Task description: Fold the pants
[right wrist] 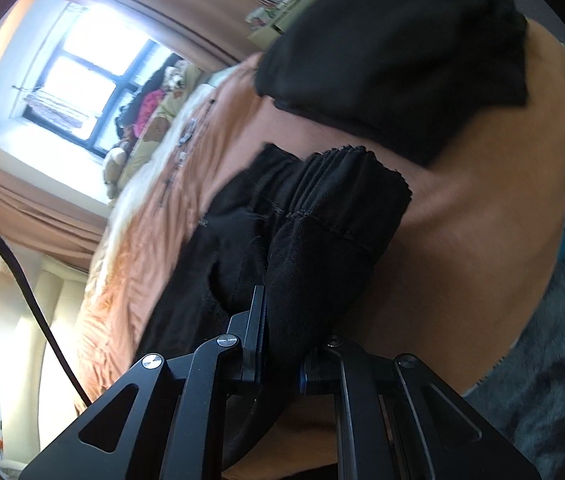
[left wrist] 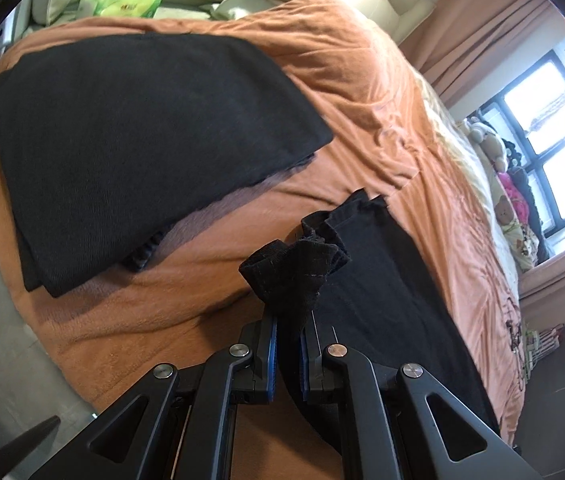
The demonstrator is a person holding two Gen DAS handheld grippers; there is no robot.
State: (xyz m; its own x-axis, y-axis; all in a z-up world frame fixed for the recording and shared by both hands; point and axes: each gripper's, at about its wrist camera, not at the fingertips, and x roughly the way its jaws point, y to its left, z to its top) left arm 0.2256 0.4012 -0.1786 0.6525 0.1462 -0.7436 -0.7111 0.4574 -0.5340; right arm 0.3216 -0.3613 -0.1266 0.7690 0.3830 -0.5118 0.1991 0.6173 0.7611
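Black pants (left wrist: 378, 280) hang over the orange bedspread (left wrist: 362, 92) in the left wrist view. My left gripper (left wrist: 288, 320) is shut on a bunched hem end of them. In the right wrist view the same pants (right wrist: 322, 216) show a ribbed waistband end, and my right gripper (right wrist: 282, 320) is shut on that fabric, which hides the right finger. A folded black garment (left wrist: 142, 144) lies flat on the bed beyond the left gripper, and the folded garment (right wrist: 394, 60) also lies above the held cloth in the right wrist view.
Pillows and a green pack (left wrist: 122, 0) lie at the head of the bed. Stuffed toys (left wrist: 510, 184) line the window side under curtains (left wrist: 494, 32). A dark cable (right wrist: 22, 276) curves at the left. Grey rug (right wrist: 554, 360) borders the bed.
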